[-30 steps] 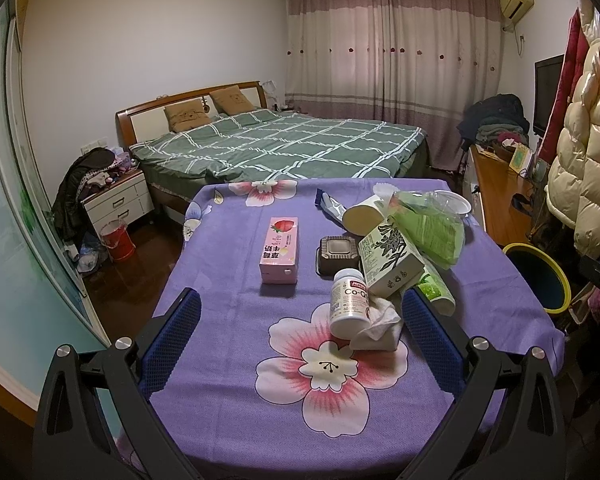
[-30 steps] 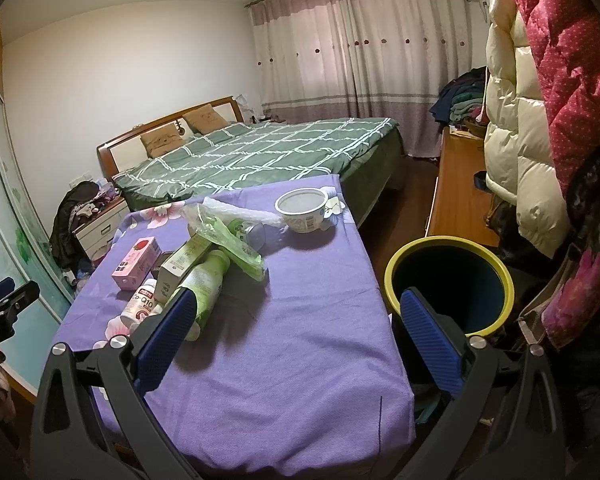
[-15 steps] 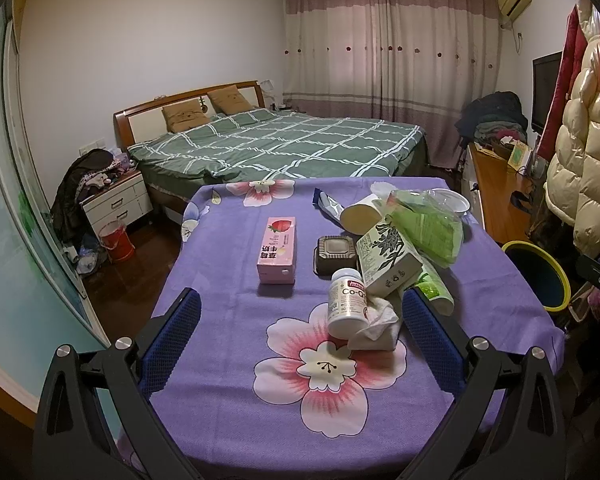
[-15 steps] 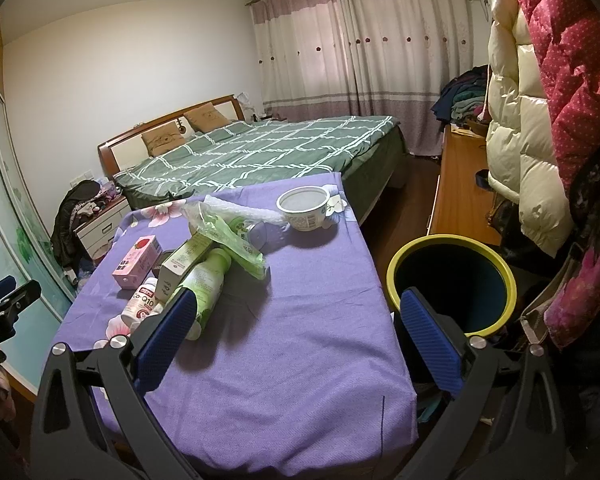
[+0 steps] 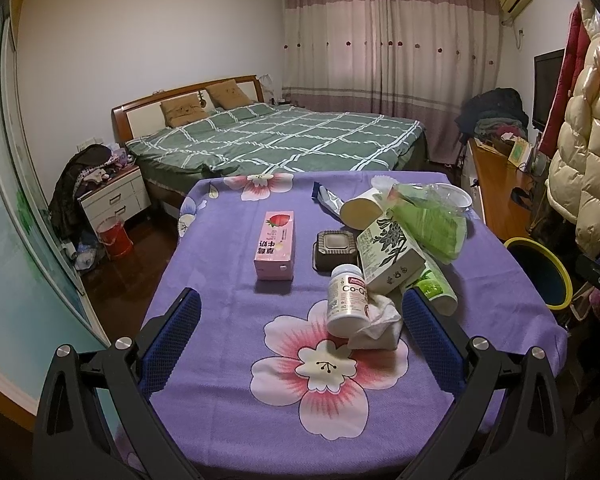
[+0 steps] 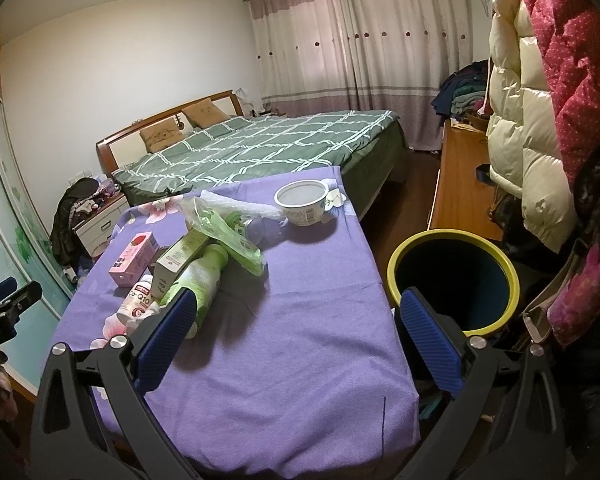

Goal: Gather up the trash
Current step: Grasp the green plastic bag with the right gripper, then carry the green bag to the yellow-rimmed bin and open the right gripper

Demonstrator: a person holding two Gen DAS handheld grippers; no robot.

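Observation:
Trash lies on a purple flowered tablecloth (image 5: 228, 280): a pink milk carton (image 5: 275, 245), a dark plastic tray (image 5: 335, 250), a white pill bottle (image 5: 347, 300), a crumpled tissue (image 5: 378, 322), a printed carton (image 5: 390, 256), a green bottle (image 5: 436, 290), a green bag (image 5: 432, 222), a paper cup (image 5: 360, 214) and a white bowl (image 6: 303, 202). A yellow-rimmed bin (image 6: 452, 278) stands on the floor right of the table. My left gripper (image 5: 300, 338) is open and empty above the near table edge. My right gripper (image 6: 298, 338) is open and empty above the table's right part, beside the bin.
A green checked bed (image 5: 284, 140) stands behind the table. A nightstand (image 5: 114, 198) and a red bucket (image 5: 114, 236) are at the left. A wooden desk (image 6: 458, 188) and hanging down jackets (image 6: 540, 128) crowd the right side next to the bin.
Both views have shifted only slightly; the table items sit a touch lower and nearer in the frames. Both grippers stay open and empty.

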